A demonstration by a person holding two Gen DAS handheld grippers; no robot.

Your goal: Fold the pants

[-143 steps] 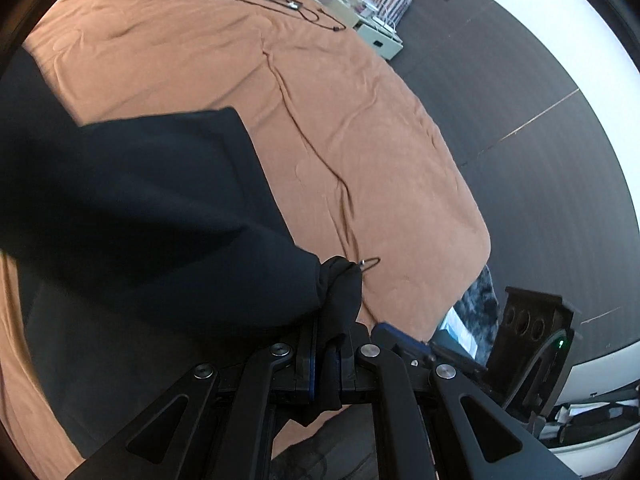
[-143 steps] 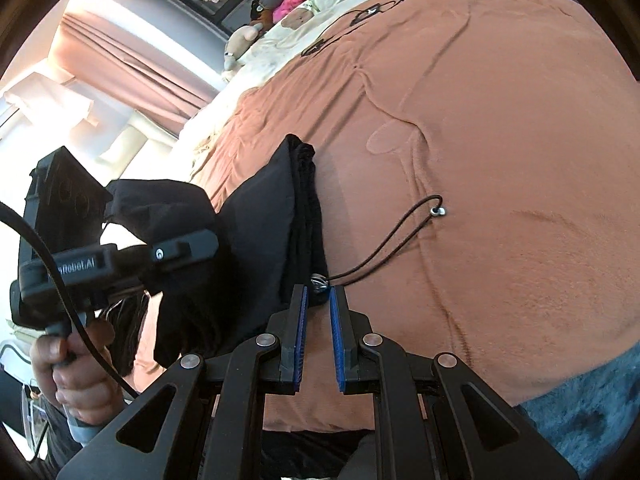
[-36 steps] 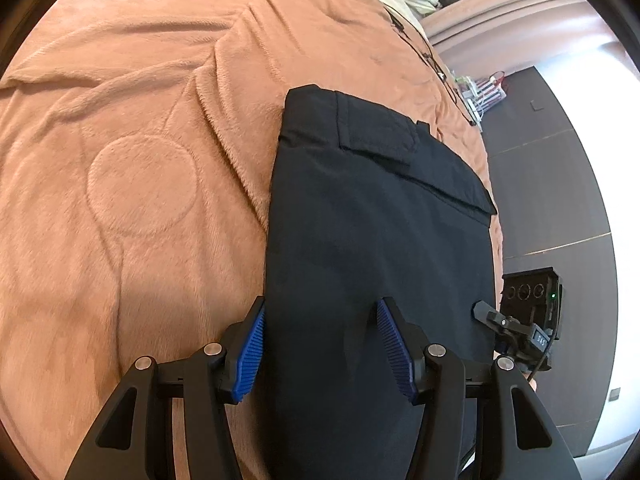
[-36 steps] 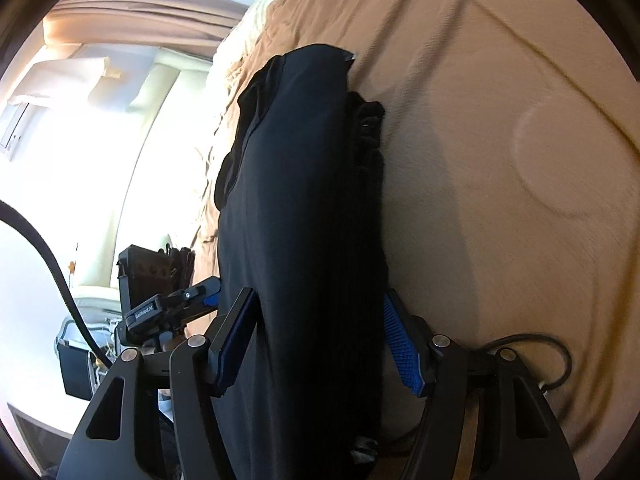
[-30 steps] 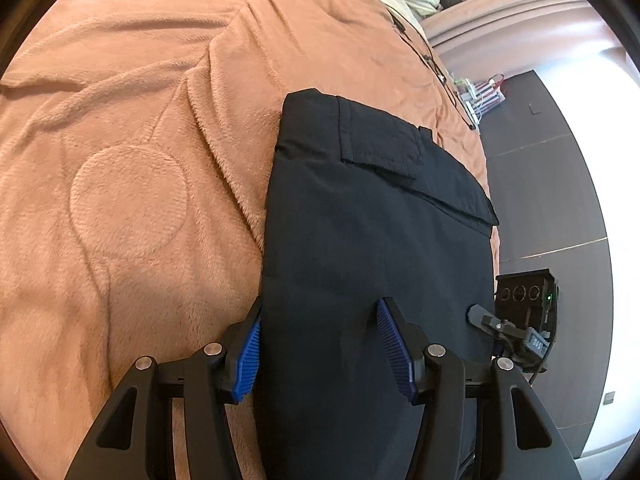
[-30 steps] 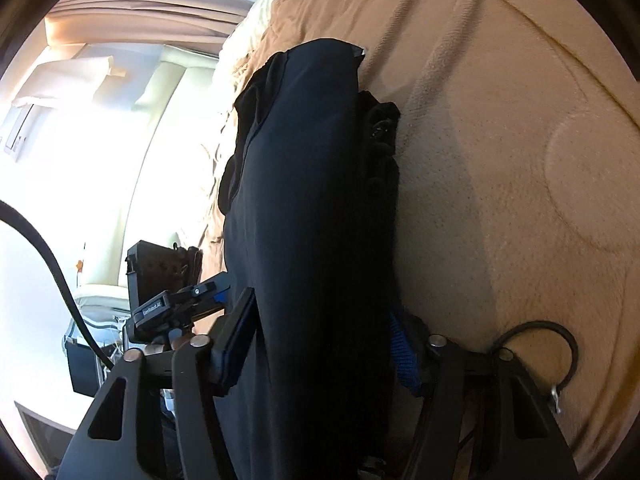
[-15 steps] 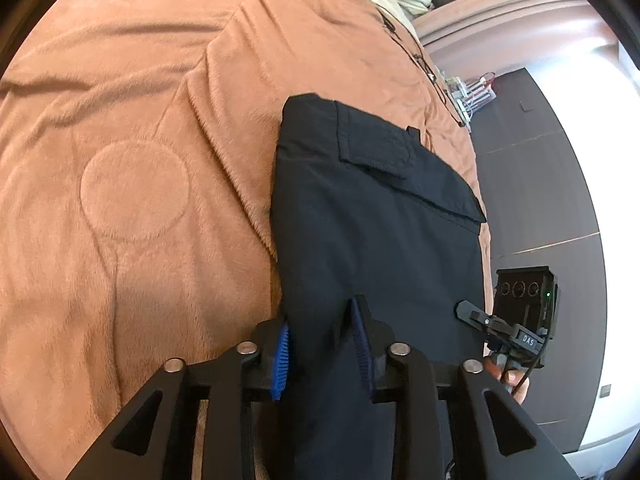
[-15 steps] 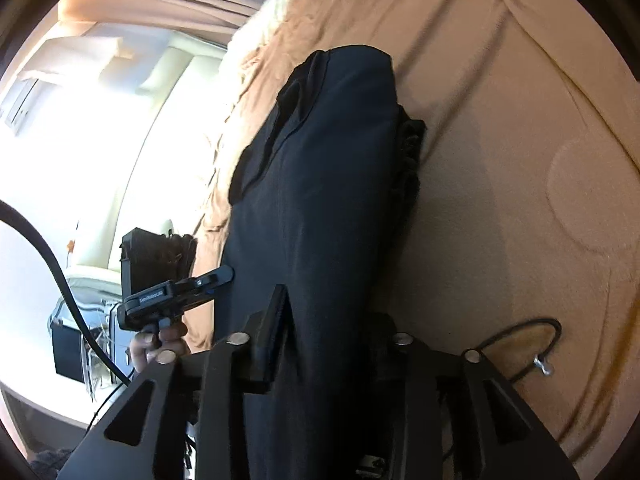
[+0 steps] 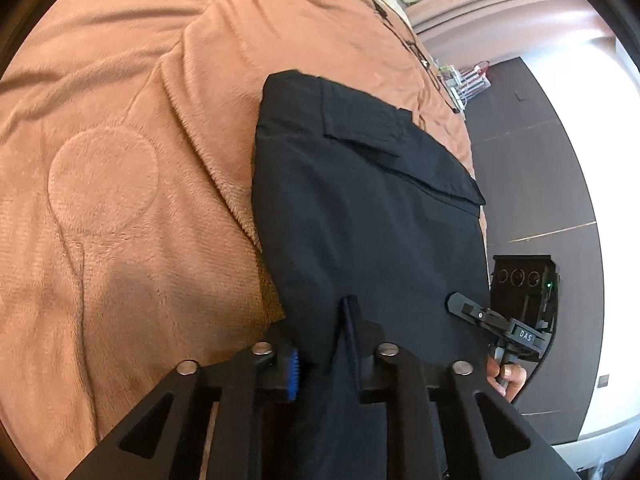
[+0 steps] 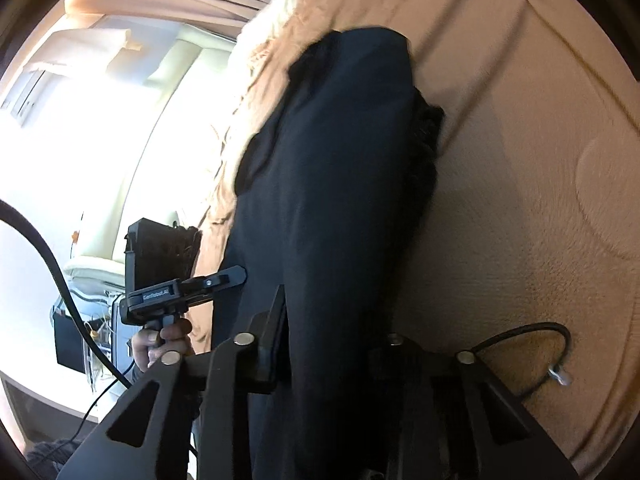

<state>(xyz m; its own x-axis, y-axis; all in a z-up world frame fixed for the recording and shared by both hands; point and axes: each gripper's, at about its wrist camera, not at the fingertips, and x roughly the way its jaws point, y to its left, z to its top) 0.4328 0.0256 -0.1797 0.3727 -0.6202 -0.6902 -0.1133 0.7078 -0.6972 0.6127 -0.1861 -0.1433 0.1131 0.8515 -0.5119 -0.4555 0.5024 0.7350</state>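
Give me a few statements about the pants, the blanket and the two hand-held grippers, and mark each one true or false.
1. The black pants lie on a brown blanket. True.
2. The left hand-held gripper is wide open and away from the fabric. False: it is closed on the near edge of the pants.
3. The right hand-held gripper has pants fabric between its fingers. True.
4. The pants are spread out full length. False: they lie folded in a compact stack.
5. A pocket flap shows on top of the pants. True.
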